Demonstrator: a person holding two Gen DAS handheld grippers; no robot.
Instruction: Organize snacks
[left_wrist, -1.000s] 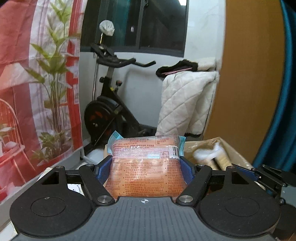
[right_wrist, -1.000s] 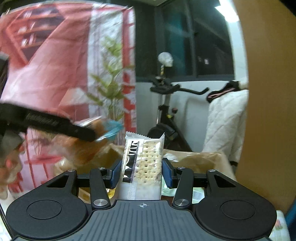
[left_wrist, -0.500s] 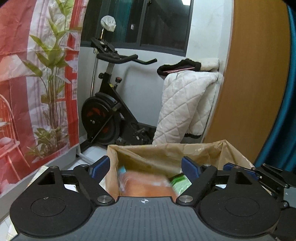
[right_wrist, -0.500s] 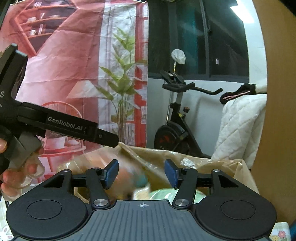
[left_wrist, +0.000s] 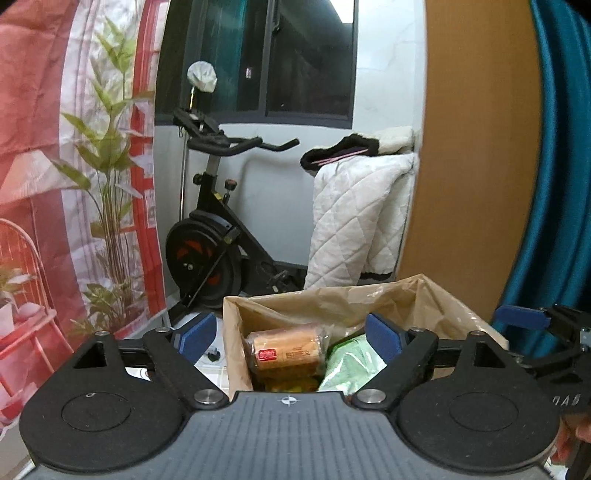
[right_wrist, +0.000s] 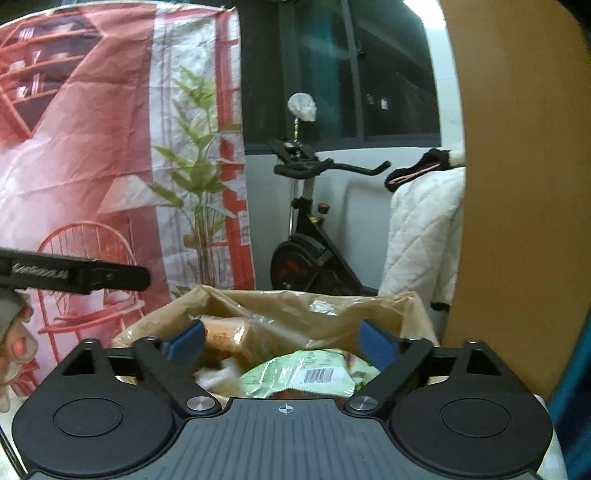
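Left gripper (left_wrist: 290, 334) — jaws just opened wide, nothing between the pads; right gripper (right_wrist: 282, 341) — likewise spread wide after opening, also empty. Both hang above the brown paper bag (left_wrist: 332, 299), which holds the snacks: an orange packet (left_wrist: 284, 352) toward its left wall, a green packet (left_wrist: 351, 365) against its right side. Behind the bag stands an exercise bike (left_wrist: 214, 236).

The left hand-held gripper (left_wrist: 290, 336) has released its orange packet (left_wrist: 286, 352), now lying in the paper bag (left_wrist: 332, 299). The right hand-held gripper (right_wrist: 282, 339) has dropped its cracker pack. Both jaws have just been opening, nothing between them.
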